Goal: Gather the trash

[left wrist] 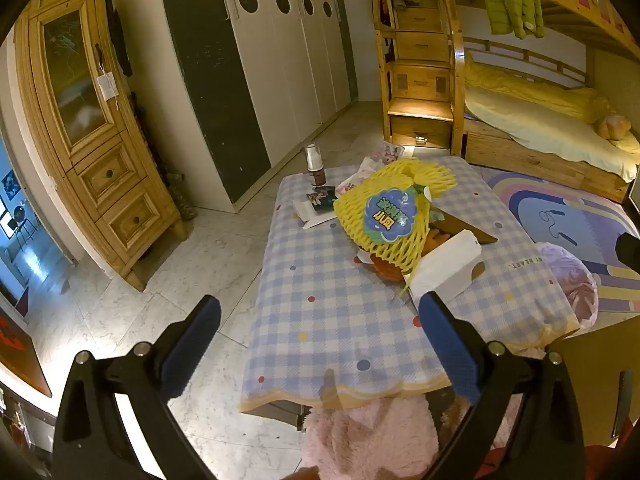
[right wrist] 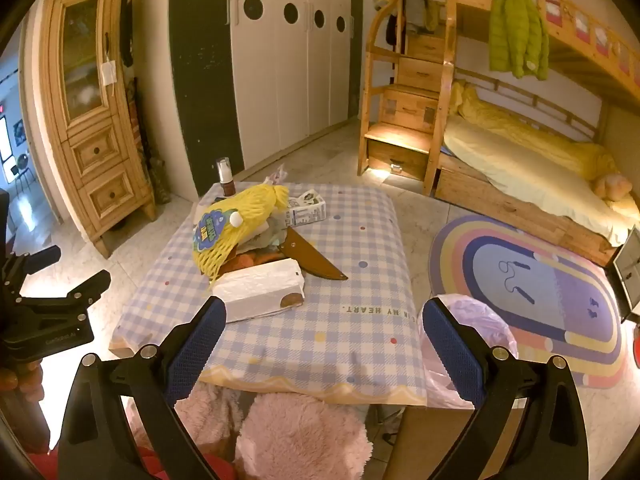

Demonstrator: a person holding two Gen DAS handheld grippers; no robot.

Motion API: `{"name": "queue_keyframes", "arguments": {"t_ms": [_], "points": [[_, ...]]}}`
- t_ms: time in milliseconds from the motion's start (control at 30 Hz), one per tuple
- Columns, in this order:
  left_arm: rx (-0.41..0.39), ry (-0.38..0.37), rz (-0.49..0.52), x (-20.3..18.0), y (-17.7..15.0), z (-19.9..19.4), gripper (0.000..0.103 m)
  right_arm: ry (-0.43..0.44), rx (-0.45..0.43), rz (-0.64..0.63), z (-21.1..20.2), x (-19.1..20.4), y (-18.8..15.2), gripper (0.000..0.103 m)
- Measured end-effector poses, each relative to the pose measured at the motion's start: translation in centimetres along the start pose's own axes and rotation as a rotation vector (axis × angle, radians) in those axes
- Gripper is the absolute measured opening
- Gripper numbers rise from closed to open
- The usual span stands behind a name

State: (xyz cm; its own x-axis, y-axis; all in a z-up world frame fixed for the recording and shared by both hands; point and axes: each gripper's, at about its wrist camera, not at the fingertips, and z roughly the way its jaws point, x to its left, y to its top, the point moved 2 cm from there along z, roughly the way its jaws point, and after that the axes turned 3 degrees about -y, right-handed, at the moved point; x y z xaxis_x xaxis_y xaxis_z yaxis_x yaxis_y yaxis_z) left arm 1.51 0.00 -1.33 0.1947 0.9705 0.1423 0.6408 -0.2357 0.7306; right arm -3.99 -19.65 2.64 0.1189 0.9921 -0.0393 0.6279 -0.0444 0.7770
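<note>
A pile of trash lies on the checked table. On top is a yellow foam fruit net with a blue label. Beside it lie a white wrapper, a brown sheath-like piece, a small carton, paper scraps and a small bottle. A bin lined with a pink bag stands at the table's right edge. My left gripper is open and empty above the table's near end. My right gripper is open and empty, near the front edge.
A pink fluffy cushion sits below the table's front edge. A wooden cabinet and white wardrobe stand at left and back. A bunk bed and a rainbow rug are at right.
</note>
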Motion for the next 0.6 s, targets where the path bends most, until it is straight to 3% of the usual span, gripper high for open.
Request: {"name": "queue_keyframes", "arguments": {"t_ms": [600], "points": [[0.001, 0.004, 0.002, 0.00, 0.00, -0.01, 0.096, 0.007, 0.005, 0.005, -0.02, 0.00, 0.02, 0.098]]}}
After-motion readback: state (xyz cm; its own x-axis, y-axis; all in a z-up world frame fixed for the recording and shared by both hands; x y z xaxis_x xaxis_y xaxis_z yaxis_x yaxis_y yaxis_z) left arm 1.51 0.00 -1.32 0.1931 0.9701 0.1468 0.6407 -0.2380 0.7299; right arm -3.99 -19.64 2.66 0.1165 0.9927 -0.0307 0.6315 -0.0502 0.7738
